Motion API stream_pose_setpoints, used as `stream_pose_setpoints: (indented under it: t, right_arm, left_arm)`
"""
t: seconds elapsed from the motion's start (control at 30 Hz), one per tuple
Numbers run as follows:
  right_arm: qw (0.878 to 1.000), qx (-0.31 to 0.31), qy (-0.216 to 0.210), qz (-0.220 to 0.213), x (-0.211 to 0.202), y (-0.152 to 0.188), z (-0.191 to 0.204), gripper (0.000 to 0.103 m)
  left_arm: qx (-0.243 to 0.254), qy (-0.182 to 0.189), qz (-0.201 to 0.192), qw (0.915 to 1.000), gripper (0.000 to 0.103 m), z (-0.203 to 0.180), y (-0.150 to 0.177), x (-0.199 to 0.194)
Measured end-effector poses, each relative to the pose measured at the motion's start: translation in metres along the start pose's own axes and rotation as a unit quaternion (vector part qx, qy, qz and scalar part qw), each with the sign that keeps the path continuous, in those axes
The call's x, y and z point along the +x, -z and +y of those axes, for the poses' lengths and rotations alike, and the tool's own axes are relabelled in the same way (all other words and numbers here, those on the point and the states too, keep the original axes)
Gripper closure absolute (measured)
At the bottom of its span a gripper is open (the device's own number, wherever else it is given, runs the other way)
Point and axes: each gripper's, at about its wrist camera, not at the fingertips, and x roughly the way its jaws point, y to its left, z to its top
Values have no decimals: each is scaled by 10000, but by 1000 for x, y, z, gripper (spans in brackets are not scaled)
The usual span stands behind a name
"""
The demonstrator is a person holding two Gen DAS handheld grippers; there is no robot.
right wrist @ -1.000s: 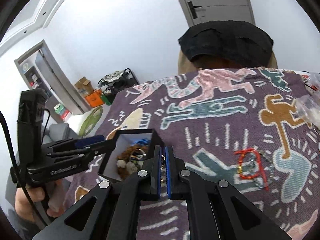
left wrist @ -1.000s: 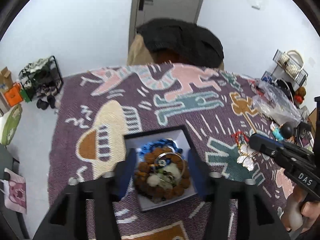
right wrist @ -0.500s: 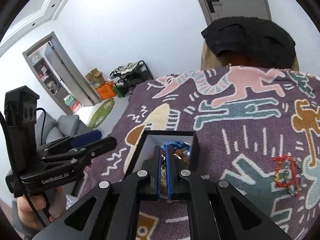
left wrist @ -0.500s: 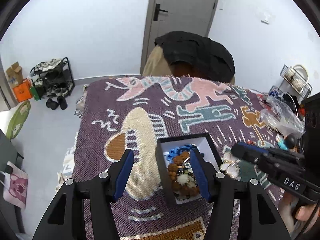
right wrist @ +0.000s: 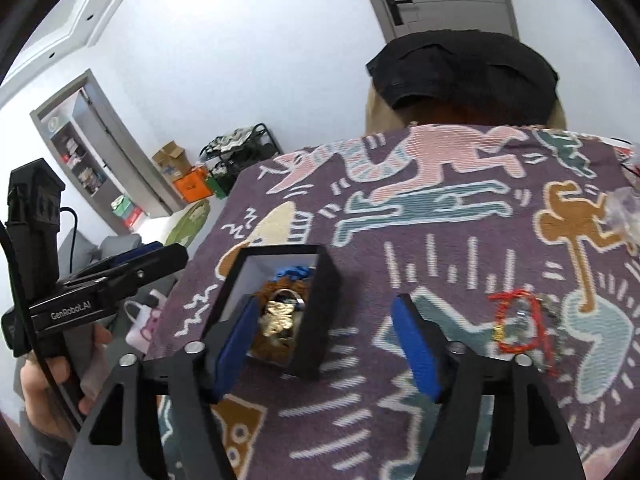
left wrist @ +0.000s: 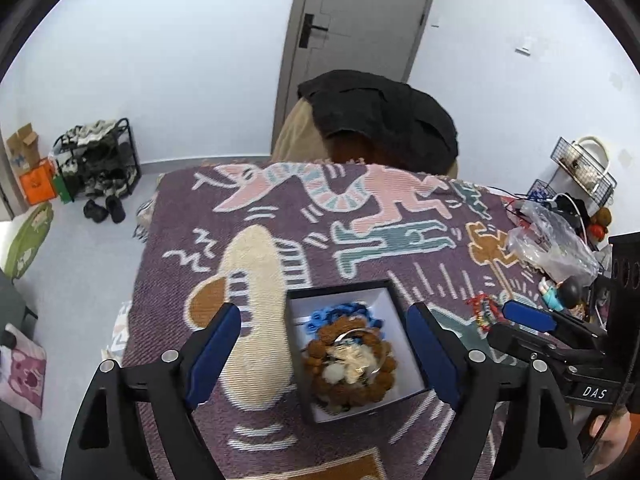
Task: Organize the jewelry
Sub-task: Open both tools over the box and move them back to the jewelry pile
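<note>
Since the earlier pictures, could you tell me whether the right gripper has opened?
Yes. The right gripper, previously shut over the black box, now stands open, its fingers spread apart beside it.

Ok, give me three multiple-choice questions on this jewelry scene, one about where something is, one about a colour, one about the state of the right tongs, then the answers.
1. Where does the red bracelet lie?
A. inside the black box
B. on the patterned cloth, right of the box
C. between the left tongs' fingers

2. What colour is the chain at the far end of the black box?
A. blue
B. green
C. white

3. How do the right tongs stand?
A. shut on a gold piece
B. shut and empty
C. open and empty

Answers:
1 B, the right wrist view shows it on the patterned cloth, apart from the box.
2 A, the blue chain lies behind the brown bead bracelet.
3 C, the blue pads are wide apart, and the gold piece rests in the box.
</note>
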Motion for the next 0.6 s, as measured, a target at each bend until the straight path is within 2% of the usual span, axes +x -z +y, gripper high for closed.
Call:
stream_pose_setpoints:
  t: [0.33,0.6]
  right_arm:
    - [9983,337,468,-102,-39,8,-59,31]
    - [9967,459,664,-28,-50,19,-92,31]
  left_arm:
    - [305,221,66,9993,17,-48,0,7]
    - [568,339,154,9977,17,-83,-2,20]
